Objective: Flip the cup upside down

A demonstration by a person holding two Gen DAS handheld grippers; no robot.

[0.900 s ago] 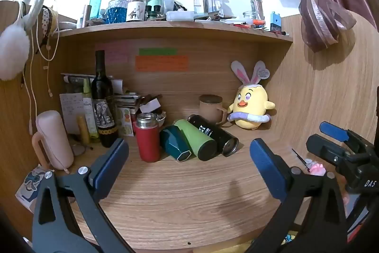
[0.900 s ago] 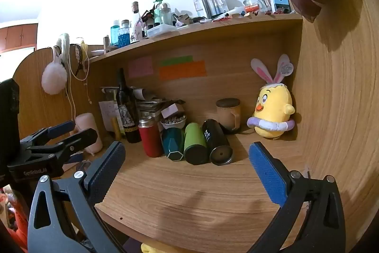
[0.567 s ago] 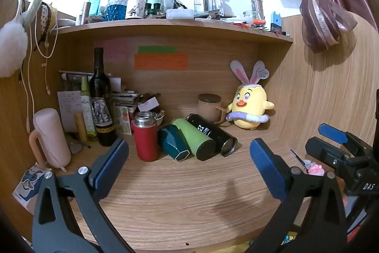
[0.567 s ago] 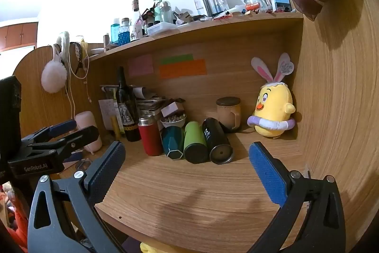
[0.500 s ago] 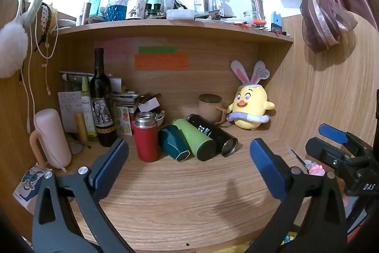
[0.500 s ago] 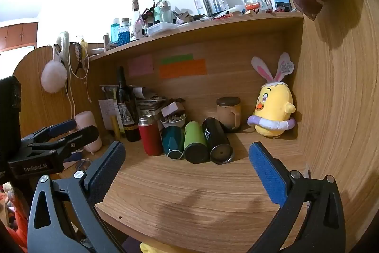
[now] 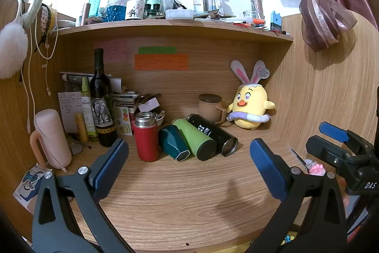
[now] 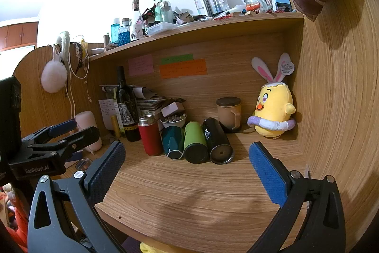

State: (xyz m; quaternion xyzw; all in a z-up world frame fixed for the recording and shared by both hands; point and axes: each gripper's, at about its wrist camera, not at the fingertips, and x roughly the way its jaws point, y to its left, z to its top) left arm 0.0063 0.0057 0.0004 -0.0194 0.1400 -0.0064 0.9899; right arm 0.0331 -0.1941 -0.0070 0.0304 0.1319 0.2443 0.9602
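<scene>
A red cup [image 7: 146, 137] with a steel rim stands upright on the wooden desk [image 7: 180, 193]; it also shows in the right wrist view [image 8: 150, 137]. Beside it lie a teal cup [image 7: 174, 146], a green cup [image 7: 194, 139] and a black cup [image 7: 212, 134] on their sides. A tan lidded mug [image 7: 210, 108] stands behind them. My left gripper [image 7: 189, 166] is open and empty, a little in front of the cups. My right gripper [image 8: 187, 167] is open and empty, also short of them.
A wine bottle [image 7: 101, 106], a pink flask [image 7: 51, 138] and papers crowd the back left. A yellow plush chick [image 7: 250, 108] sits at the back right by the side wall. A shelf [image 7: 175, 26] full of bottles overhangs the desk.
Both views have barely shifted. The cups have not moved and both grippers stay open.
</scene>
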